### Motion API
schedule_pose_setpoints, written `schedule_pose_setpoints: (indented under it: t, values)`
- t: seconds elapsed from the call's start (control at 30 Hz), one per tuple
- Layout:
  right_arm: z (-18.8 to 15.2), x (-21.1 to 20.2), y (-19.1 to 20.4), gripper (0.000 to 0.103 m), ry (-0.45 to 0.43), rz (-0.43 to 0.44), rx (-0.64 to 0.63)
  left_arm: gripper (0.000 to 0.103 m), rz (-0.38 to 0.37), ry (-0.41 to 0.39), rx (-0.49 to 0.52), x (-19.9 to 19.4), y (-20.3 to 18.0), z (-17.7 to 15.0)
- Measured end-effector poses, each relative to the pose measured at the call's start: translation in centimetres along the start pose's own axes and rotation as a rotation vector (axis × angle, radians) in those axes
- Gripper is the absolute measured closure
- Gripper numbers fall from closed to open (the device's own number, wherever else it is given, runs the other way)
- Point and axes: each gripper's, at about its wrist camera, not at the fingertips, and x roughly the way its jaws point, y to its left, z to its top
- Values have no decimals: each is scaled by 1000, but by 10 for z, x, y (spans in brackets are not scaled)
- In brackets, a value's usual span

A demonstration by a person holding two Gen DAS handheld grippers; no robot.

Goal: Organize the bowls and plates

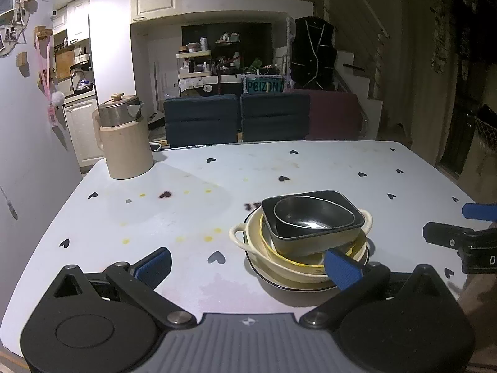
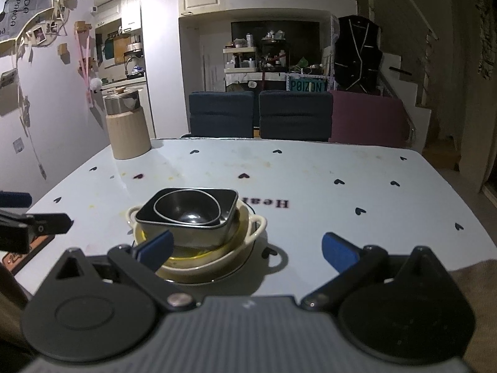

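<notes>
Both claws: the left gripper [image 1: 248, 264] and the right gripper [image 2: 247, 250] are spread wide and hold nothing, low over the near edge of the table [image 1: 310, 168].
Left gripper reach: its right finger pad [image 1: 341, 269] sits just in front of the stack's near rim; touching or just short, hard to tell through the fisheye.
Right gripper reach: its left finger pad [image 2: 155, 248] overlaps the stack's near side likewise.
Stack: a plate [image 1: 292, 284] at the bottom, a cream two-handled bowl [image 1: 239, 237], a yellow-rimmed bowl [image 1: 298, 261], a dark square dish [image 1: 310, 239], and a small dark bowl [image 1: 313, 214] on top, near the table's near edge.
Tilt risk: the square dish sits crooked, so a nudge could slide it off.
Edge risk: pushing the whole stack toward the near edge could drop it.
Collision risk: both grippers closing in together may knock each other.
Far corner: the jug [image 1: 124, 136] stands well apart.
</notes>
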Motion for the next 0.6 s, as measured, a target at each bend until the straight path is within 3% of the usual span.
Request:
schedule_pose_setpoints:
  t: [0.6]
  values:
    - [0,2,2,0,2,2,-6,0,-10,1,-2,1,1,1]
